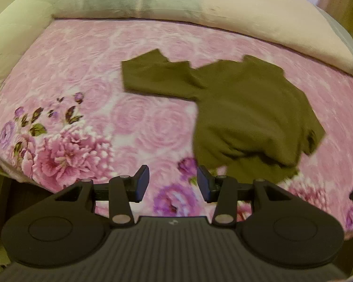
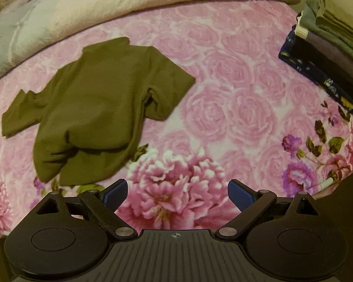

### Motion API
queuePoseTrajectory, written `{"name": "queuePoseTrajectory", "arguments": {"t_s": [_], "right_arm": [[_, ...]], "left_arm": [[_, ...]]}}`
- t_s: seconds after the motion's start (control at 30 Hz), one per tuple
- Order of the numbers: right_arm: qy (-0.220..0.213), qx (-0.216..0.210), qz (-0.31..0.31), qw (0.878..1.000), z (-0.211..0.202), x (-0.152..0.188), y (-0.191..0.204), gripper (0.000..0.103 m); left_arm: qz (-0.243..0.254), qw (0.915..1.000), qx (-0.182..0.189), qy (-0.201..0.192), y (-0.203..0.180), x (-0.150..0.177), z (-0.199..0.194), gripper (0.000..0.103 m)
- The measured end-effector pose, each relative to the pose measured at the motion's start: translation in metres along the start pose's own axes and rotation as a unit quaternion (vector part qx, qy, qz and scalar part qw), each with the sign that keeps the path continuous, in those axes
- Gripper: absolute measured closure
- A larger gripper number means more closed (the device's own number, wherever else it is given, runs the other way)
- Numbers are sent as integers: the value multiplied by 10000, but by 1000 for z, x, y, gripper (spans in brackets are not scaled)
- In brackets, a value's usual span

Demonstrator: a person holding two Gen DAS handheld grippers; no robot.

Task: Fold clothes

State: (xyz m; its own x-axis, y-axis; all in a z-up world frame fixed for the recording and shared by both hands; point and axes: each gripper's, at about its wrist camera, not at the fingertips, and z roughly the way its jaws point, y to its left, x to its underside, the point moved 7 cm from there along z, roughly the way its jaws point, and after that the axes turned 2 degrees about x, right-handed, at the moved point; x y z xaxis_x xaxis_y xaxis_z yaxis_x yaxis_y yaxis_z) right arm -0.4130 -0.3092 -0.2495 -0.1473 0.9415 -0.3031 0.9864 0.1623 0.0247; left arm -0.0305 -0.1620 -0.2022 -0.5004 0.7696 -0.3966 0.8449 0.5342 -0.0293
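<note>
Left claw (image 1: 173, 183): seen spread apart, nothing held, above the bed's near edge.
Right claw (image 2: 177, 193): spread wide, nothing held.
Olive T-shirt (image 2: 101, 103): laid rumpled on the pink flowered bedspread (image 2: 235, 108), sleeves out.
Stack of folded clothes (image 2: 329, 54): kept far right, well apart from the T-shirt.

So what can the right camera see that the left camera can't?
Only the right wrist view shows the stack of folded clothes at the far right of the bed, and the right gripper, open and holding nothing.

Only the left wrist view shows the left gripper, also open and holding nothing.

Both show the olive green shirt lying rumpled and unfolded on the pink flowered bedspread, with the pale rolled blanket behind it.
</note>
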Motion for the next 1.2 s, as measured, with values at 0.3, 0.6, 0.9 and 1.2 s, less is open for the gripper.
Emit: {"name": "queuePoseTrajectory", "arguments": {"t_s": [0.3, 0.6, 0.9, 1.2], "right_arm": [[-178, 590, 628, 9961, 36, -52, -34, 8], [121, 1322, 1086, 9852, 97, -62, -40, 8], [112, 1662, 1320, 9772, 140, -59, -14, 8], [350, 1707, 1432, 9742, 158, -47, 7, 8]], "left_arm": [[-386, 9986, -324, 142, 67, -65, 101, 63], [-582, 9975, -355, 186, 129, -124, 217, 63], [-1570, 9861, 488, -258, 171, -165, 292, 52], [-1207, 9861, 527, -1017, 158, -209, 280, 101]]}}
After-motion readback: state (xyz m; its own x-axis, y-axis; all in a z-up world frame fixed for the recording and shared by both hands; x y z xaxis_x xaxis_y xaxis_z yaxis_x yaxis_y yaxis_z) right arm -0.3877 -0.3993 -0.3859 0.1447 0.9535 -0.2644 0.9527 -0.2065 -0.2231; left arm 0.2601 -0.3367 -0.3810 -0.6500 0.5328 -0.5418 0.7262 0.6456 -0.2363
